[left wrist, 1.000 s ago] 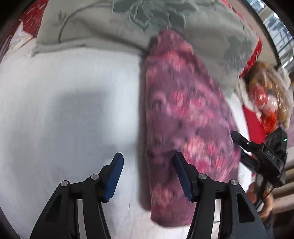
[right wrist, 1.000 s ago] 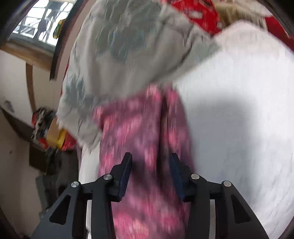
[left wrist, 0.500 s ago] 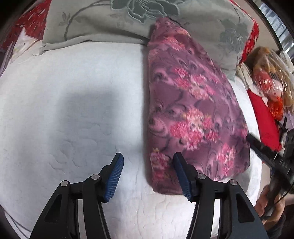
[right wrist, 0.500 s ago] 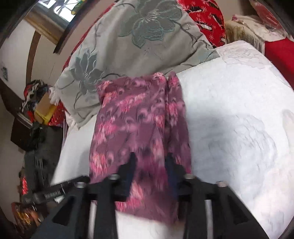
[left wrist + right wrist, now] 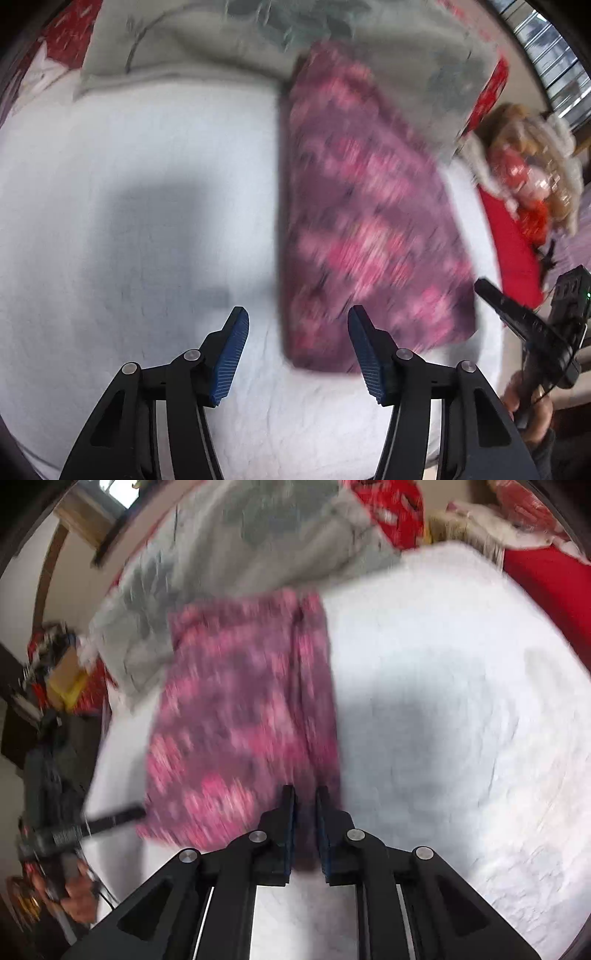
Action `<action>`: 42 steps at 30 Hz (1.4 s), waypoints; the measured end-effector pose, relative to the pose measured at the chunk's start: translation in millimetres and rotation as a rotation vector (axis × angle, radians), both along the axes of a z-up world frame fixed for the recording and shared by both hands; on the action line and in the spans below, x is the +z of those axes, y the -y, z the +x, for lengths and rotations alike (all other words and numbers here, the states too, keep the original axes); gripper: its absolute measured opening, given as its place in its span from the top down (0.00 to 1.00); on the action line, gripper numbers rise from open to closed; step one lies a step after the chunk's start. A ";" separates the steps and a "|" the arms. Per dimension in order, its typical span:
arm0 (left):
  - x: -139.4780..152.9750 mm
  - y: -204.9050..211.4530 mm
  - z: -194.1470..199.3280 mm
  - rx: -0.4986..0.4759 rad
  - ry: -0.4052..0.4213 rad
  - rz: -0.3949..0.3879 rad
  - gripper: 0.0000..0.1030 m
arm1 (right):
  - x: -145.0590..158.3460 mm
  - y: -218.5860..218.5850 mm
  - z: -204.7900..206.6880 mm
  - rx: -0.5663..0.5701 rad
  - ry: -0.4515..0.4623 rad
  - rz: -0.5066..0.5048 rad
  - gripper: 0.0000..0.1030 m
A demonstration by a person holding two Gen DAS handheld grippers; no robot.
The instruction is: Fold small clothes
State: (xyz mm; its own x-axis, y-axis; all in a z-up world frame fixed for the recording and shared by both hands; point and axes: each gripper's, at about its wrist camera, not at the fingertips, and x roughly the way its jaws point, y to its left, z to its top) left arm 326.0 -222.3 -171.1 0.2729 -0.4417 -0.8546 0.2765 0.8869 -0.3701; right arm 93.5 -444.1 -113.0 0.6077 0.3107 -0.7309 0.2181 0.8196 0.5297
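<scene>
Seen through your left wrist camera, your left gripper [image 5: 297, 332] hangs with its blue-padded jaws spread wide and released over the white quilted bed cover [image 5: 147, 184]. Your folded purple-and-pink floral garment [image 5: 362, 206] lies as a long strip on the cover; its near left corner falls between the jaws in this view, though whether either pad touches it cannot be told through the motion blur. At its far end the garment meets the grey floral-embroidered pillow [image 5: 406, 62]. To the right, a fuzzy stuffed toy with red trim [image 5: 524, 162] sits beside a red cloth [image 5: 513, 251]. At the right edge of the frame your right gripper [image 5: 495, 295] shows side-on, held in your right hand [image 5: 528, 410].

Seen through your right wrist camera, the right gripper [image 5: 306, 805] has its jaws drawn nearly together, clenched on the near edge of the purple floral garment [image 5: 240, 709], along the fold at its right side. The garment stretches away across the white bed cover [image 5: 461, 701] to the grey pillow [image 5: 258, 542], with a red patterned cushion [image 5: 391, 506] behind. At the far left your left gripper [image 5: 110, 818] reaches toward the garment's near left corner, gripped by your left hand [image 5: 79, 897]. Everything here is smeared by motion.
</scene>
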 end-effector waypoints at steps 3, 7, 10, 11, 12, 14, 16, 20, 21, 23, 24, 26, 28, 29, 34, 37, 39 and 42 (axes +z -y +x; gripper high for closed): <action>22.5 13.9 33.0 0.013 0.058 -0.002 0.45 | 22.3 9.3 29.8 -0.056 0.119 0.043 0.57; 23.9 36.5 76.7 0.055 0.080 0.041 0.45 | 15.5 11.9 94.0 -0.080 0.113 0.034 0.52; 6.0 55.3 108.5 0.079 0.052 0.090 0.45 | -2.8 14.2 134.0 -0.128 0.052 -0.003 0.52; -1.6 60.5 114.5 0.085 0.046 0.110 0.46 | -10.2 15.8 143.5 -0.133 0.032 0.014 0.53; -6.9 64.9 119.4 0.087 0.040 0.120 0.46 | -20.3 17.8 155.1 -0.135 0.013 0.058 0.58; -17.4 67.5 125.3 0.089 0.032 0.110 0.45 | -25.0 18.8 160.9 -0.111 0.032 0.114 0.94; -23.7 70.1 127.2 0.087 0.040 0.094 0.42 | -14.3 19.6 156.7 -0.112 0.104 0.081 0.96; -29.7 72.8 128.9 0.092 0.042 0.100 0.38 | -38.3 26.5 160.1 -0.151 -0.010 0.022 0.97; -29.5 73.2 129.0 0.089 0.047 0.106 0.38 | -37.1 25.3 158.0 -0.148 -0.001 0.014 0.96; -28.7 73.6 128.9 0.085 0.057 0.119 0.38 | -23.3 21.5 152.8 -0.159 0.023 -0.022 0.88; -28.2 72.1 129.6 0.085 0.057 0.122 0.39 | -13.7 18.8 147.7 -0.172 0.040 -0.047 0.88; -23.9 72.8 123.3 0.088 0.053 0.120 0.40 | 3.9 13.5 135.2 -0.151 0.118 -0.024 0.88; -21.9 73.9 121.0 0.093 0.054 0.129 0.40 | 15.2 2.6 124.7 -0.086 0.177 -0.002 0.83; -23.0 76.8 121.2 0.094 0.058 0.135 0.40 | 16.9 -1.2 118.3 -0.060 0.188 -0.020 0.75; -16.7 75.9 109.6 0.094 0.061 0.160 0.41 | -12.8 -35.8 119.6 0.068 0.040 -0.248 0.76; -8.8 72.5 102.0 0.087 0.085 0.164 0.41 | 1.8 -32.3 109.7 0.037 0.077 -0.216 0.73; -5.8 69.8 94.3 0.083 0.094 0.158 0.41 | 9.3 -29.0 101.1 0.027 0.130 -0.177 0.72; -6.6 66.9 81.4 0.079 0.096 0.171 0.41 | 4.6 -34.1 95.4 0.073 0.124 -0.189 0.72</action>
State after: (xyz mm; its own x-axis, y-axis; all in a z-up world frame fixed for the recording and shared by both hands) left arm 407.5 -289.2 -177.7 0.3846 -0.2669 -0.8837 0.2307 0.9547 -0.1879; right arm 188.9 -410.0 -108.3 0.6773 0.2218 -0.7015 0.0975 0.9180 0.3843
